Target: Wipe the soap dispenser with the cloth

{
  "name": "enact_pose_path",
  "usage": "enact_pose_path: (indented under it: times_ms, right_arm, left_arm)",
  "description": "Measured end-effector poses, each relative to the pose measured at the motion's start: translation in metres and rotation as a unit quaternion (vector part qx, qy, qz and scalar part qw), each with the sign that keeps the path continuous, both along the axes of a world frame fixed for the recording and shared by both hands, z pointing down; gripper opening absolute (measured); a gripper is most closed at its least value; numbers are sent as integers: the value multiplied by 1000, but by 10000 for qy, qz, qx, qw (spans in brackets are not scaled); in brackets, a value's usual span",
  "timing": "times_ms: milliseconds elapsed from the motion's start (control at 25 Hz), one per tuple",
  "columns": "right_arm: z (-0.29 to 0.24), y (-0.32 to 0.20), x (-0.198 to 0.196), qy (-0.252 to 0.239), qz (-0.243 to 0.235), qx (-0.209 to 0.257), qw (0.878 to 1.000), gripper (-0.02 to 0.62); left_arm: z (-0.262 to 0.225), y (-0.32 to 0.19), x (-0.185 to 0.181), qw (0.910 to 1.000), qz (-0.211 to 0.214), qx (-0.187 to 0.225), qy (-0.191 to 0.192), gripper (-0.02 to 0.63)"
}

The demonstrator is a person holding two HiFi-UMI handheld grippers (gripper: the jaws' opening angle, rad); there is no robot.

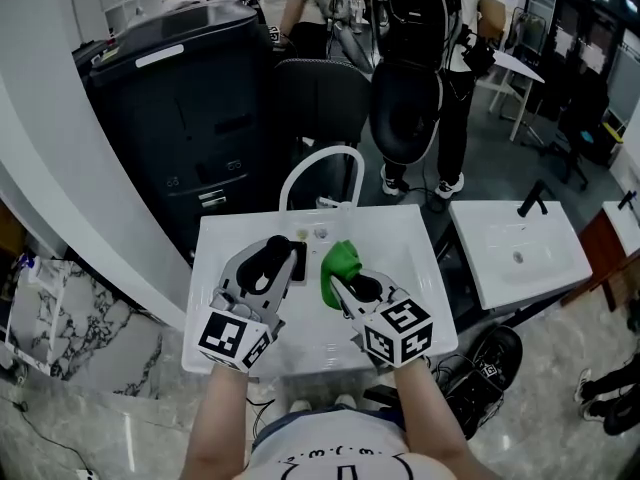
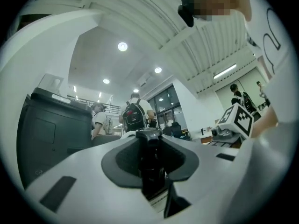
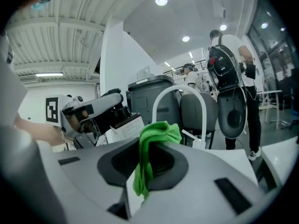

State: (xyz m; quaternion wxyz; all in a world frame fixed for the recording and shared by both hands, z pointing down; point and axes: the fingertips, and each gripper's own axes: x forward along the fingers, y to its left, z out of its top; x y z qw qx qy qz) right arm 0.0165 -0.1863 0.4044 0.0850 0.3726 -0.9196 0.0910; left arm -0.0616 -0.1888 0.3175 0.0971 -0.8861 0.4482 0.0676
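Observation:
In the head view both grippers hover over the white sink [image 1: 412, 236]. My left gripper [image 1: 284, 259] is shut on the soap dispenser [image 1: 298, 265], a dark bottle with a white label. The left gripper view looks up along that dispenser [image 2: 150, 164], which stands clamped between the jaws with its pump head at the tips. To the right, my right gripper [image 1: 336, 279] is shut on a bunched green cloth [image 1: 341, 261]. In the right gripper view the cloth [image 3: 156, 132] hangs over the jaws. There the dispenser [image 3: 122, 123] shows a short way off to the left; cloth and dispenser are apart.
A white arched faucet [image 1: 322, 156] rises at the back of the sink. A large black bin [image 1: 190, 98] and dark chairs [image 1: 405, 108] stand behind it, with people [image 1: 455, 88] beyond. A second white sink [image 1: 520, 248] sits to the right.

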Motion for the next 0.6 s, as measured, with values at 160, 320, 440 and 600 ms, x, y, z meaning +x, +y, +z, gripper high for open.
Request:
enact_pose_path:
  times_ms: [160,320,440,600]
  right_arm:
    - [-27,16,-15,-199,-605,518,9966,49]
    - [-35,29,-41,-34,-1201,760,9898,49]
    - [-28,27,-47,45,-1257,642,9900,49]
    - [-8,20,-48,170,-1215,319,9919,49]
  left_arm:
    - [1,-1,0,9999,132,-55,-17,106]
    - [1,-2,-1,9996,256,-81,17,106]
    - [0,-3,-4,9996,243,-99,56,106]
    - [-4,-4,-12,9993,222,-126,269,106]
